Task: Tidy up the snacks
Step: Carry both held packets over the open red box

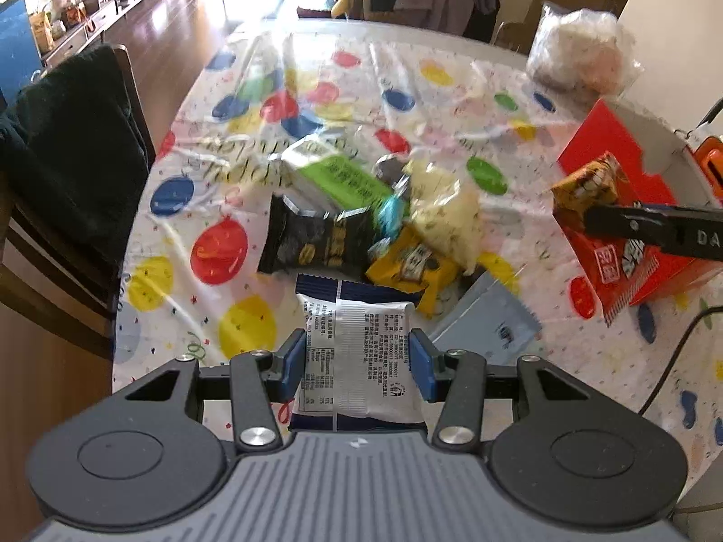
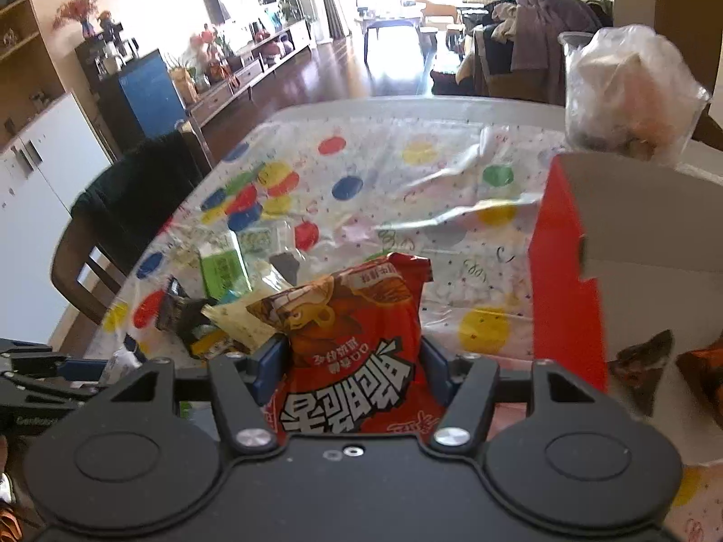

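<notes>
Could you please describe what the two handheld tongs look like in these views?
Both the left tongs and the right tongs have black linkage arms with silver pivot screws, blue fingertip pads and round black discs on either side. The left body is ribbed grey; the right body is plain black.

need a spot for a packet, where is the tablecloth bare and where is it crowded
Bare: the balloon-print tablecloth beyond the snack pile, toward the far edge and the clear plastic bag, and left of the black packet. Crowded: the pile itself, up to the red cardboard box.
</notes>
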